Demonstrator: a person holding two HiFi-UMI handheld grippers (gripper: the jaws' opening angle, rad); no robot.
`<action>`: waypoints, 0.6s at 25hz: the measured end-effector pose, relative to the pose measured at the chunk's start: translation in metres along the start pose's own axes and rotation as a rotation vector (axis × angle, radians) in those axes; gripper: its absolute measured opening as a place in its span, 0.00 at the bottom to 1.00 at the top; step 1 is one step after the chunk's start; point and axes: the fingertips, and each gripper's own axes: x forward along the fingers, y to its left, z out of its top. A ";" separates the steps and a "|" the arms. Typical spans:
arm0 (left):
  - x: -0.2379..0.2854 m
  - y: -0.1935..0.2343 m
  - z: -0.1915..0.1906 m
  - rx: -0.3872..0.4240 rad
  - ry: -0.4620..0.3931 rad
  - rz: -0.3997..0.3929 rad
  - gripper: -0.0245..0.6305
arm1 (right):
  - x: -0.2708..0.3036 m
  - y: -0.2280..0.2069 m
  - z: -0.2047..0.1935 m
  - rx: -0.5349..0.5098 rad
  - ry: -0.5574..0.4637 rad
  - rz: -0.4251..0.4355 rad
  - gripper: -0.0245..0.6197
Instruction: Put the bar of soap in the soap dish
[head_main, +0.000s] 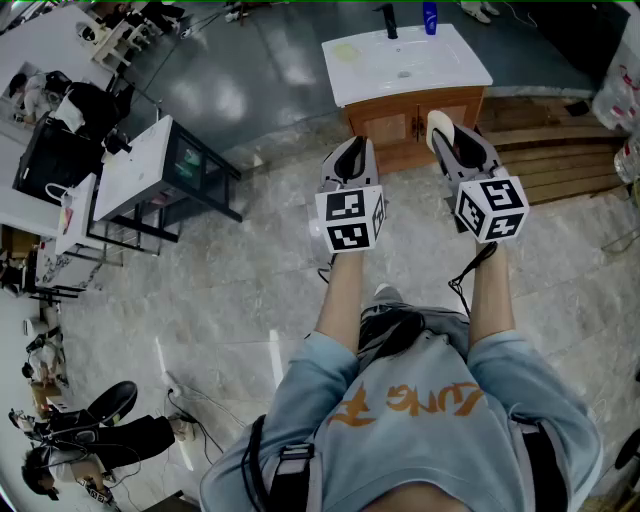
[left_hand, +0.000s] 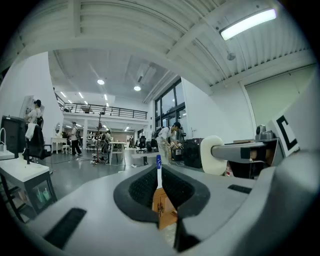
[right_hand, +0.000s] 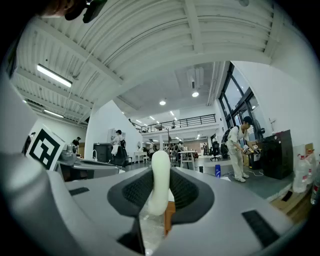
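Note:
A white oval bar of soap (right_hand: 160, 182) stands on edge between the pads of my right gripper (right_hand: 160, 172), which is shut on it. In the head view the soap (head_main: 439, 127) sticks out of the right gripper (head_main: 452, 140), just short of the wooden vanity cabinet (head_main: 415, 120). A pale yellowish dish (head_main: 347, 52) lies on the white sink top (head_main: 440, 70), at its left. My left gripper (head_main: 350, 157) hovers beside the right one, jaws together with nothing between them. In the left gripper view only a thin slit shows between the jaws (left_hand: 159, 175), and the soap (left_hand: 214, 154) shows at right.
A black tap (head_main: 388, 20) and a blue bottle (head_main: 430, 17) stand at the back of the sink top. Wooden planks (head_main: 560, 150) lie right of the cabinet. A white cart (head_main: 150, 170) stands at left on the stone floor. People and desks fill the far left.

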 end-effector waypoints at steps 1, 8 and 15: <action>0.000 0.001 0.002 0.003 -0.003 0.003 0.10 | 0.001 0.000 0.002 -0.006 -0.003 0.005 0.22; -0.001 0.020 0.015 0.000 -0.027 0.033 0.10 | 0.017 -0.002 0.017 0.036 -0.044 0.016 0.22; 0.009 0.044 0.022 -0.003 -0.034 0.064 0.10 | 0.033 -0.007 0.027 0.049 -0.080 0.041 0.22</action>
